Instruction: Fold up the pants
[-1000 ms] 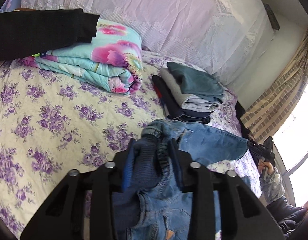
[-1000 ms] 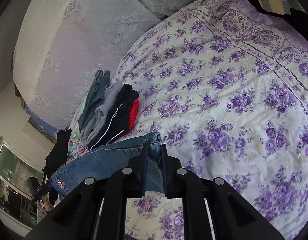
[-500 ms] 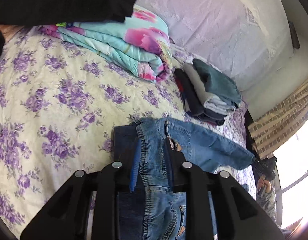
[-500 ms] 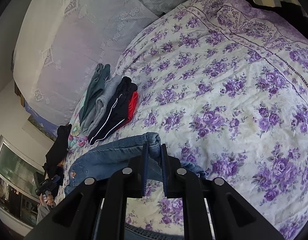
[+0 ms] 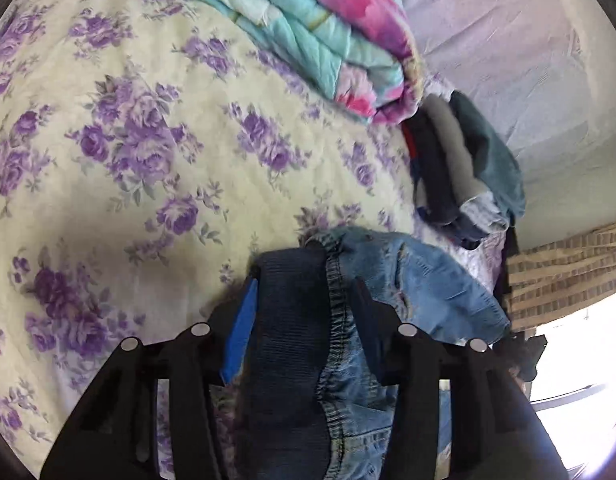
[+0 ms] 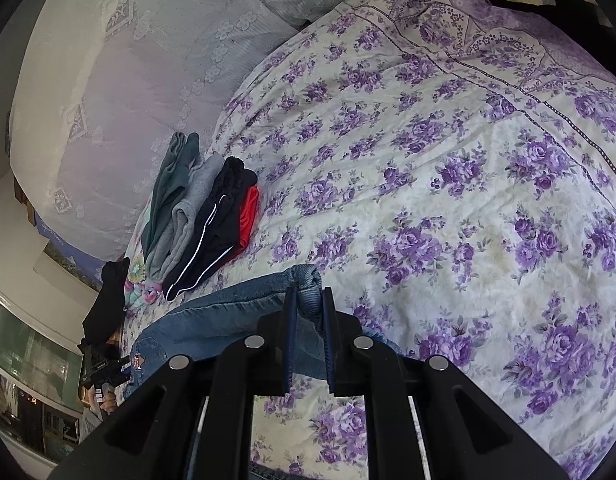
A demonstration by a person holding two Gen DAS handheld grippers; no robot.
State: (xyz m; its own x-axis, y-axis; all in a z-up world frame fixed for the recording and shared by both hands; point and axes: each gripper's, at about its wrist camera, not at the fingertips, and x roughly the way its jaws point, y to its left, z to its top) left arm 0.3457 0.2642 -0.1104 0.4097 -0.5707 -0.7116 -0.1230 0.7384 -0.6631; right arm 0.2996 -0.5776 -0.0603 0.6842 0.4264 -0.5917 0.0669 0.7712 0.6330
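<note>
The left gripper [image 5: 300, 320] is opening, the jeans [image 5: 419, 280] waistband still between its jaws. The right gripper [image 6: 308, 336] pinches a denim fold tight. The jeans lie on the floral bedspread [image 6: 447, 184], stacked clothes [image 6: 204, 216] at ten o'clock.

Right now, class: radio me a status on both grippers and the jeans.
Left gripper opening, jeans waistband between jaws. Right gripper shut on jeans hem. Folded clothes stack beside, clear.

No text or label is clear enough to read.
</note>
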